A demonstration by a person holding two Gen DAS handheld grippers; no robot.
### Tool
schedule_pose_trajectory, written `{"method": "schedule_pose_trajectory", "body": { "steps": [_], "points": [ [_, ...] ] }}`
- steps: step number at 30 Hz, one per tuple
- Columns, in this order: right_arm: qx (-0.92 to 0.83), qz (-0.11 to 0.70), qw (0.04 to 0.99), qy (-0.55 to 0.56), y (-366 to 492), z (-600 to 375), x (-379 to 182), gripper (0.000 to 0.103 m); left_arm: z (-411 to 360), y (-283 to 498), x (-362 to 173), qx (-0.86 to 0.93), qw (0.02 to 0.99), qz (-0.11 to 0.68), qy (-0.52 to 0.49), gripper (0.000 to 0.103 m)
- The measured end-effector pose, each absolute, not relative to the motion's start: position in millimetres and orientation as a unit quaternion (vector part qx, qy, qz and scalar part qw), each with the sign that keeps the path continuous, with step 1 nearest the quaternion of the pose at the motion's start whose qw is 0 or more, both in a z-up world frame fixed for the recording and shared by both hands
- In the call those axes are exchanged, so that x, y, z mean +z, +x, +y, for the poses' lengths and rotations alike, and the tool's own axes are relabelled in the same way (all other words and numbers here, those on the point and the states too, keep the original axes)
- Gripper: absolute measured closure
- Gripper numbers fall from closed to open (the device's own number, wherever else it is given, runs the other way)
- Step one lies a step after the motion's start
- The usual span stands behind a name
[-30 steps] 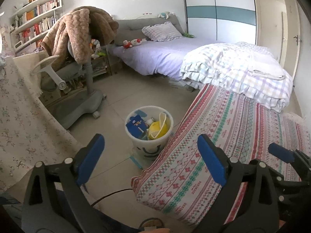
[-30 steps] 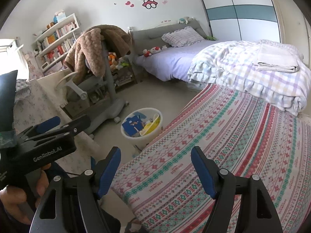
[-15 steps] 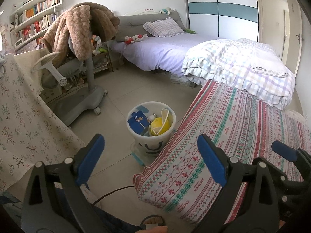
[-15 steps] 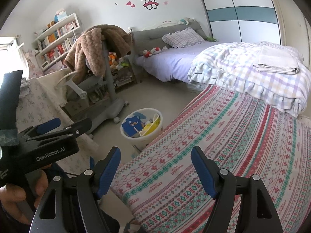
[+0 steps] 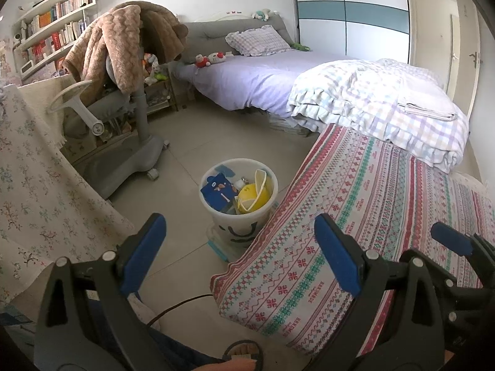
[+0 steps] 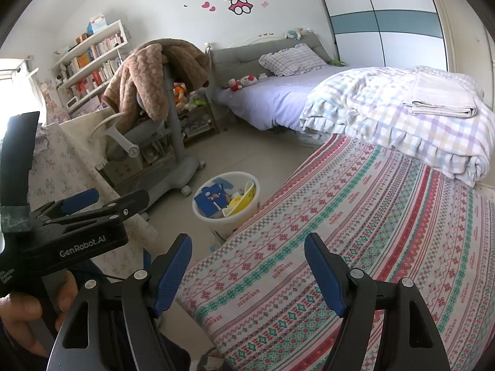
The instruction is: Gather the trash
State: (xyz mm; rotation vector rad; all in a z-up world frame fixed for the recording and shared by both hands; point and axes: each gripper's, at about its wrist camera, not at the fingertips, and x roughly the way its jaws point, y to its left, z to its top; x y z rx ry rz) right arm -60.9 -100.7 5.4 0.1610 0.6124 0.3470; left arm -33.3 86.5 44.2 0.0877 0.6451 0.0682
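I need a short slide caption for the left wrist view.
Open left gripper above a white trash bin standing beside a striped bedspread.

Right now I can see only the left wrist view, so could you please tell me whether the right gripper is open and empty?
Observer: Yes, the right gripper is open with nothing between its fingers, pointing over the near edge of the striped bedspread.
Operator: Thank you. Can you see the outside of my left gripper?
Observer: Yes, the left gripper shows side-on in the right wrist view; its body reads GenRobot.AI, and a hand grips the handle below.
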Motion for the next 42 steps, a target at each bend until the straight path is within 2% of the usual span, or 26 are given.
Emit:
{"method": "schedule_pose_trajectory", "body": {
  "steps": [42],
  "points": [
    [0.172,0.301,0.934,0.084,-61.3,-99.7,4.8,0.026,99.7,-19.9,41.5,0.039,0.941,0.333,0.05,0.007]
  ]
}}
